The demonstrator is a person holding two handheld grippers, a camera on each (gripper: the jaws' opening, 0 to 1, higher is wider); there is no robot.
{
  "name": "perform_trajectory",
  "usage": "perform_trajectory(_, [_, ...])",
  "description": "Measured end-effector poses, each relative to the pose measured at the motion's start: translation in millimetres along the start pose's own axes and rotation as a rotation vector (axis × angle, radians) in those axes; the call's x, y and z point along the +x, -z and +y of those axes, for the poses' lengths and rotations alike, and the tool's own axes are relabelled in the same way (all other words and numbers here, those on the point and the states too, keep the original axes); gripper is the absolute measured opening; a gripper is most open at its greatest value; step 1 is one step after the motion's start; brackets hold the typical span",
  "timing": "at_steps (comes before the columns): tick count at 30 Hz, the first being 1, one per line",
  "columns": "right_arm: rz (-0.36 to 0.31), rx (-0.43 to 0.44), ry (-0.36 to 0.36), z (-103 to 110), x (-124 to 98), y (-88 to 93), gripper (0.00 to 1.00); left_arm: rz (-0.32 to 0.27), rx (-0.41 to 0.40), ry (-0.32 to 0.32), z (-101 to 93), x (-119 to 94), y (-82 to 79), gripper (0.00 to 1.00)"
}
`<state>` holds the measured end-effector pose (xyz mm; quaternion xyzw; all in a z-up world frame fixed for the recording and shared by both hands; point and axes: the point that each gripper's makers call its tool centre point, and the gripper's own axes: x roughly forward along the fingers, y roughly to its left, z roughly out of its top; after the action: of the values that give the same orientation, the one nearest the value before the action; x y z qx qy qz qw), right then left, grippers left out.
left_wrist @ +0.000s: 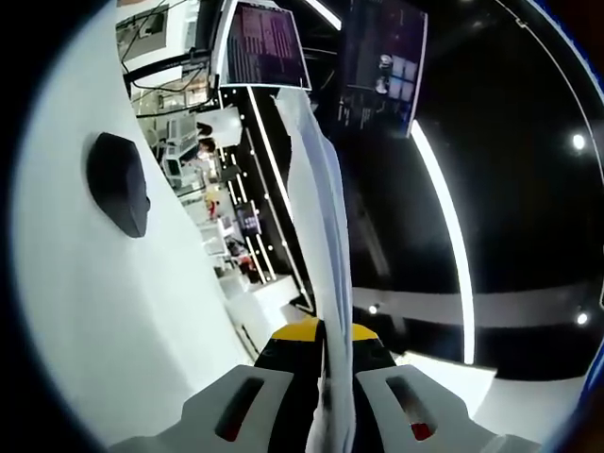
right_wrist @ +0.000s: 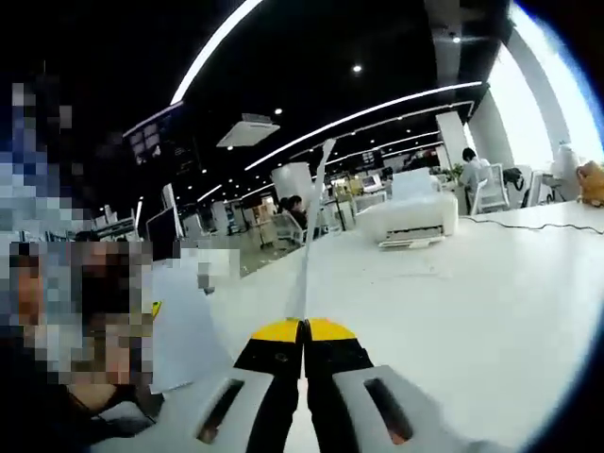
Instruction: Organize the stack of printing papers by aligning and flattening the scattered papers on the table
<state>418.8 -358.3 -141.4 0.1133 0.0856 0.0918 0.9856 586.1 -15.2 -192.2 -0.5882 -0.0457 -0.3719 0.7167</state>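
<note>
In the left gripper view the left claw (left_wrist: 335, 401), grey-fingered with yellow and black behind, is closed tight on a thick sheaf of white printing paper (left_wrist: 316, 198), which stands edge-on between its jaws and runs up the middle of the view to a slightly fanned, uneven far end. The view is strongly rolled, so the white desk (left_wrist: 113, 349) lies along the left side like a wall; a dark oval object (left_wrist: 120, 183) sits on it, well apart from the sheaf, and the desk surface around it is bare. Beyond the desk's edge, rows of office workstations (left_wrist: 222, 222) recede, and two dark hanging display screens (left_wrist: 269, 45) show near the top against a black ceiling with long white light strips (left_wrist: 444, 226). In the right gripper view the right claw (right_wrist: 304, 406) is likewise pinched shut on a thin white paper edge (right_wrist: 307, 245), seen as a narrow line rising from between its jaws. A broad stretch of white desk (right_wrist: 472, 302) spreads to the right of it, open as far as a white printer (right_wrist: 412, 219) standing near the far edge, with a thin dark cable (right_wrist: 528, 225) trailing across the surface to its right. To the left, a loose white sheet (right_wrist: 189, 321) lies by the claw. White chairs (right_wrist: 486, 193) and seated people (right_wrist: 469, 170) occupy the background.
</note>
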Motion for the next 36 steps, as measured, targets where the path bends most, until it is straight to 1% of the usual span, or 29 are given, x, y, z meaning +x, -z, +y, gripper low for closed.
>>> perform_trajectory(3, [0.006, -0.021, -0.048, 19, 0, -10.9, 0.00, 0.004, 0.001, -0.002, -0.2, -1, 0.5, 0.06])
perform_trajectory(5, [0.013, -0.027, -0.116, 43, -3, -21.0, 0.00, 0.004, 0.001, -0.002, -0.6, -1, 0.7, 0.06])
perform_trajectory(7, [0.040, -0.041, -0.170, 55, -4, -31.5, 0.00, 0.004, 0.002, -0.002, -0.9, -2, 1.0, 0.06])
perform_trajectory(8, [0.047, -0.049, -0.185, 60, -5, -35.0, 0.00, 0.004, 0.003, 0.000, -1.2, -2, 1.3, 0.06])
perform_trajectory(9, [0.054, -0.067, -0.212, 70, -6, -42.5, 0.00, 0.007, 0.004, 0.000, -1.3, -1, 2.1, 0.06])
perform_trajectory(11, [0.067, -0.094, -0.249, 81, -8, -51.3, 0.00, 0.021, 0.008, -0.006, -0.7, 1, 5.0, 0.06])
perform_trajectory(14, [0.074, -0.130, -0.311, 105, -10, -63.7, 0.00, 0.032, 0.008, -0.009, -0.2, 1, 7.6, 0.06])
perform_trajectory(15, [0.078, -0.133, -0.341, 117, -11, -67.0, 0.00, 0.032, 0.010, -0.010, -0.1, 1, 7.8, 0.06])
perform_trajectory(19, [0.069, -0.146, -0.438, 146, -12, -79.2, 0.00, 0.035, 0.012, -0.013, 0.6, 2, 8.1, 0.06])
perform_trajectory(21, [0.067, -0.143, -0.499, 164, -13, -82.2, 0.00, 0.037, 0.012, -0.013, 0.7, 2, 8.3, 0.06])
perform_trajectory(24, [0.070, -0.135, -0.549, 180, -12, -85.5, 0.00, 0.040, 0.010, -0.016, 1.1, 2, 8.2, 0.06])
perform_trajectory(27, [0.076, -0.140, -0.619, 200, -10, -84.5, 0.00, 0.042, 0.010, -0.008, 0.3, 2, 8.4, 0.06])
perform_trajectory(28, [0.082, -0.116, -0.670, 210, -10, -83.4, 0.00, 0.053, 0.005, -0.009, 1.4, 2, 9.4, 0.06])
perform_trajectory(32, [0.090, -0.105, -0.707, 217, -2, -80.6, 0.00, 0.064, -0.004, -0.012, 2.7, 3, 10.4, 0.06])
perform_trajectory(36, [0.109, -0.104, -0.711, 213, 8, -74.6, 0.00, 0.063, -0.006, -0.012, 2.4, 3, 10.2, 0.06])
